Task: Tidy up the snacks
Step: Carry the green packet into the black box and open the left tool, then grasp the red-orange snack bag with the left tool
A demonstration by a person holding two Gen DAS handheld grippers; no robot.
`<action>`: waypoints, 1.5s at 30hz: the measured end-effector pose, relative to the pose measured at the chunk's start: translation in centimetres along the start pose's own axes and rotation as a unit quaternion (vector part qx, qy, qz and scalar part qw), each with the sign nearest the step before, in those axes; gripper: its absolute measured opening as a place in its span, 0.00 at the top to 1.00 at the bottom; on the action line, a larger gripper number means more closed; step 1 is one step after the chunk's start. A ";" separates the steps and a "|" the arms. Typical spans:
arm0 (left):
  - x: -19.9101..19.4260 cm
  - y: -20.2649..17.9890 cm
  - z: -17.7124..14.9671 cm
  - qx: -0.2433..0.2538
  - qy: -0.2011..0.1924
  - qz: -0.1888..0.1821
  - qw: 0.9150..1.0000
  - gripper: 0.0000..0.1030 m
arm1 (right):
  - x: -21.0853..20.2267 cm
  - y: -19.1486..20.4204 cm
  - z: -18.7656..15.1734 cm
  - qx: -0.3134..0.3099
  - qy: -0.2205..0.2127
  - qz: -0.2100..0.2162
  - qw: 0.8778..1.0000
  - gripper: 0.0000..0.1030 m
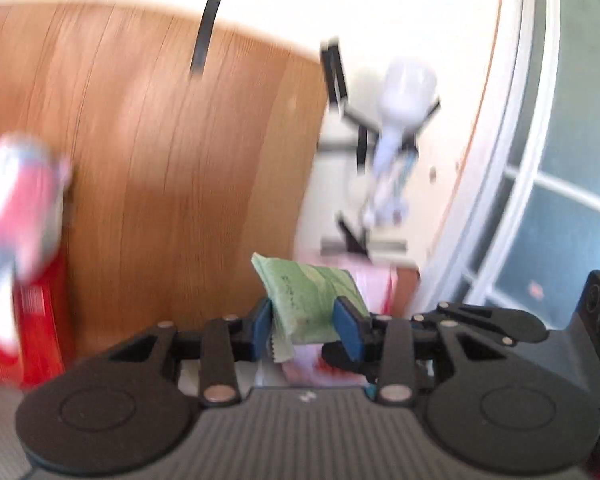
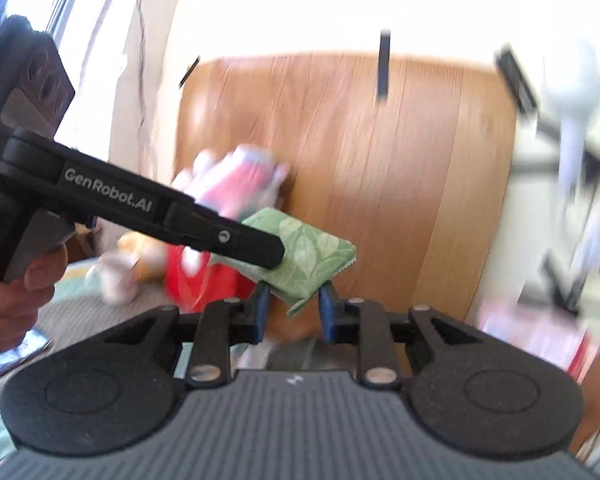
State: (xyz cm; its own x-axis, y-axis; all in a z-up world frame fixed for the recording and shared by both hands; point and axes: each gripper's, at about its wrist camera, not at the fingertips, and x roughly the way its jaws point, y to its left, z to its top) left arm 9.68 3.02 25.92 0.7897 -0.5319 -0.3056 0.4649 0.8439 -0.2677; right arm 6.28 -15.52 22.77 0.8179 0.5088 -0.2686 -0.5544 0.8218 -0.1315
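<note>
A green leaf-patterned snack packet (image 1: 312, 304) is clamped between the blue pads of my left gripper (image 1: 306, 324), held in the air over the wooden table (image 1: 172, 152). In the right wrist view the same green packet (image 2: 312, 256) lies between the fingers of my right gripper (image 2: 292, 310), with the left gripper's black finger (image 2: 236, 240) pressed on it from the left. Whether the right pads touch the packet is unclear. A pink and white snack bag (image 2: 240, 188) stands over a red package (image 2: 204, 280).
The pink and white bag (image 1: 16, 200) and red package (image 1: 36, 320) sit at the left. A black stand with a white lamp-like head (image 1: 400, 128) stands beyond the table's right edge. A window frame (image 1: 532, 160) is on the right. Both views are motion blurred.
</note>
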 end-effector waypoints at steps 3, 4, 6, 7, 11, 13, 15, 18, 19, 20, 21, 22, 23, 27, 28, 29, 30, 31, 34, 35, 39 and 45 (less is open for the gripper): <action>2.2 0.9 2.1 0.003 -0.004 0.007 1.000 0.64 | 1.8 -1.5 2.5 -0.009 -0.003 -0.009 1.000 0.72; 3.5 1.7 1.8 -0.003 0.004 0.010 1.000 0.64 | 2.8 -1.9 2.3 -0.007 0.003 -0.009 1.000 0.72; 6.8 3.7 0.1 -0.018 0.032 0.021 0.999 0.64 | 5.7 -2.9 0.3 0.012 0.032 -0.003 0.999 0.72; 8.6 4.8 -1.0 -0.026 0.048 0.026 0.998 0.64 | 7.1 -3.4 -1.1 0.026 0.047 0.001 0.999 0.72; 15.6 9.2 -5.7 -0.064 0.122 0.044 0.990 0.64 | 13.2 -5.3 -7.4 0.076 0.115 0.011 0.990 0.72; 18.5 11.0 -7.7 -0.085 0.149 0.051 0.984 0.64 | 15.6 -5.8 -9.9 0.086 0.139 0.012 0.986 0.72; 20.6 12.5 -9.3 -0.100 0.170 0.058 0.979 0.64 | 17.6 -6.4 -12.0 0.104 0.163 0.016 0.981 0.71; 23.0 13.8 -11.2 -0.111 0.195 0.075 0.972 0.60 | 19.8 -7.3 -14.2 0.125 0.190 0.009 0.974 0.67; 23.5 14.0 -11.6 -0.110 0.202 0.083 0.970 0.59 | 20.2 -7.6 -14.6 0.129 0.194 0.006 0.973 0.60; 23.7 14.0 -11.9 -0.107 0.204 0.087 0.969 0.59 | 20.4 -7.9 -14.9 0.134 0.195 0.003 0.972 0.57; 23.7 14.1 -12.0 -0.103 0.206 0.087 0.969 0.58 | 20.3 -8.1 -15.1 0.137 0.197 0.001 0.971 0.56; 23.4 14.2 -12.1 -0.102 0.207 0.087 0.969 0.58 | 20.1 -8.1 -15.1 0.136 0.193 0.001 0.972 0.56; 22.9 14.4 -12.0 -0.104 0.204 0.086 0.970 0.58 | 19.8 -8.0 -14.9 0.131 0.188 0.001 0.973 0.56; 19.0 15.7 -11.3 -0.115 0.178 0.083 0.974 0.58 | 17.6 -7.8 -14.1 0.121 0.158 -0.004 0.980 0.56; 17.8 15.8 -11.5 -0.119 0.174 0.085 0.974 0.58 | 17.1 -8.1 -13.9 0.123 0.151 -0.001 0.981 0.56; 16.5 15.8 -11.9 -0.121 0.173 0.086 0.974 0.58 | 16.2 -7.9 -13.8 0.129 0.144 0.005 0.981 0.56; 15.1 15.8 -12.3 -0.122 0.174 0.086 0.973 0.58 | 14.9 -7.6 -13.8 0.137 0.139 0.019 0.981 0.56; 13.8 15.6 -13.0 -0.123 0.177 0.083 0.973 0.58 | 14.1 -7.2 -13.6 0.143 0.137 0.034 0.980 0.56; 10.3 14.8 -15.3 -0.135 0.197 0.066 0.969 0.58 | 10.9 -4.7 -14.3 0.156 0.137 0.092 0.974 0.56; 9.3 14.5 -16.3 -0.142 0.202 0.056 0.967 0.58 | 10.0 -3.7 -14.8 0.157 0.142 0.112 0.971 0.56; 6.3 13.1 -19.8 -0.163 0.226 0.038 0.960 0.58 | 7.1 0.9 -17.3 0.143 0.171 0.160 0.962 0.56; 5.9 11.3 -22.9 -0.156 0.255 0.039 0.953 0.57 | 6.2 4.4 -20.7 0.094 0.216 0.133 0.963 0.48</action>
State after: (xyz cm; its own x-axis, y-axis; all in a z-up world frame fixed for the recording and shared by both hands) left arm 10.42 7.81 0.13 0.4823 -0.5005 -0.7189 0.2079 0.8626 -0.4611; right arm 5.76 -14.06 0.75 0.4888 0.5863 -0.6460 -0.6643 0.7301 0.1600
